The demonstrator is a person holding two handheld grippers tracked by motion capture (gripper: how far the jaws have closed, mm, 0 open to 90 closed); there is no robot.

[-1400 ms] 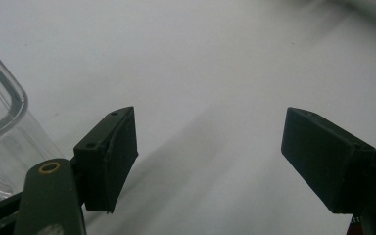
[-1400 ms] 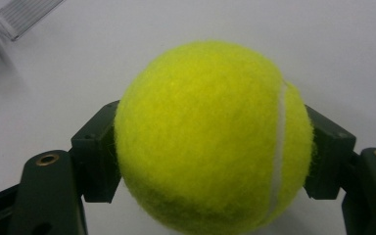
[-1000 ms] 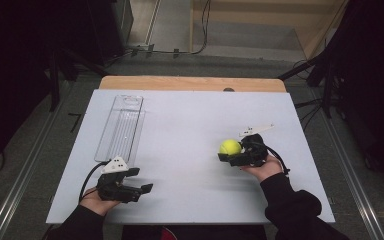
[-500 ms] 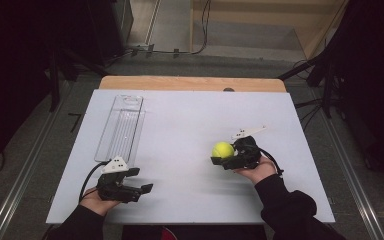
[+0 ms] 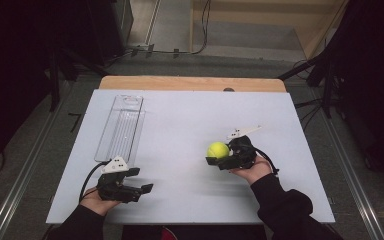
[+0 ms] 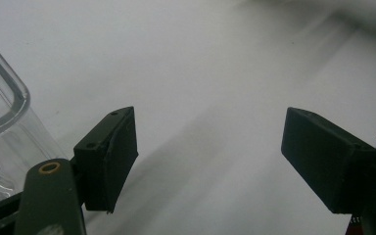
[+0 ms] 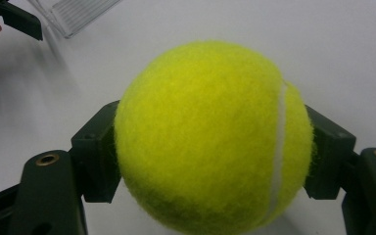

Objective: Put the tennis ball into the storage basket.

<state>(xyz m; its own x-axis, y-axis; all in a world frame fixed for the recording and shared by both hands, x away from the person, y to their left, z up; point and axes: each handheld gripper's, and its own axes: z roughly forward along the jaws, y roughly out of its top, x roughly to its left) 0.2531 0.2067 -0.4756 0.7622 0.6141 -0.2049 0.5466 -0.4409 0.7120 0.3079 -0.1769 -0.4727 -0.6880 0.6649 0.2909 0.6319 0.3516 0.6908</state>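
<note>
A yellow-green tennis ball [image 5: 218, 149] [image 7: 210, 137] is clamped between the two black jaws of my right gripper [image 5: 219, 154] [image 7: 210, 147], held just above the white table [image 5: 190, 120] right of centre. My left gripper [image 5: 142, 181] [image 6: 208, 147] rests low at the table's front left, open, with bare table between its jaws. A clear plastic tray [image 5: 121, 128] [image 6: 0, 127] lies lengthwise at the back left, its near corner just beyond my left gripper; it also appears as the clear tray [image 7: 73, 12] far off in the right gripper view.
The white table top ends in a wooden strip [image 5: 190, 83] at the far edge. Cables [image 5: 180, 50] and dark stands surround the table on the floor. Broad bare table lies between the two grippers.
My right gripper has carried the tennis ball leftward and a little toward the front of the table. The left gripper has stayed put.
</note>
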